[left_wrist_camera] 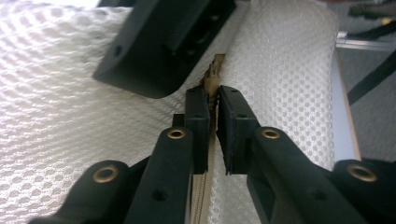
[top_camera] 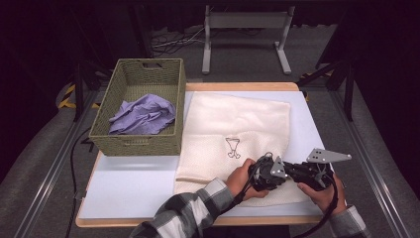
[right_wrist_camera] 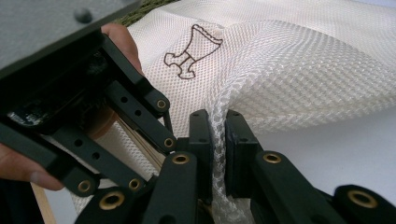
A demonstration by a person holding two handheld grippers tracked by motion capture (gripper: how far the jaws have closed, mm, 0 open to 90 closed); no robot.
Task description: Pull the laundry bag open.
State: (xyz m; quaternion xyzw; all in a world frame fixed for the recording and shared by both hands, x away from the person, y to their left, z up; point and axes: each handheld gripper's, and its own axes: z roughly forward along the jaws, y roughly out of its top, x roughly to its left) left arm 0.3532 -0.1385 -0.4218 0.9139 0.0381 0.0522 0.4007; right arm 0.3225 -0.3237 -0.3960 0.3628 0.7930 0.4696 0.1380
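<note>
Left gripper view puts my left tool (left_wrist_camera: 212, 116) clamped on the zipper pull (left_wrist_camera: 214, 79) of the mesh laundry bag (left_wrist_camera: 56, 107). My right tool (right_wrist_camera: 218, 135) pinches a fold of the bag's near edge. Beyond them the bag spreads across the tabletop (top_camera: 124, 186); left of it, a wicker basket (top_camera: 141, 144) holds purple cloth (top_camera: 143, 115).
</note>
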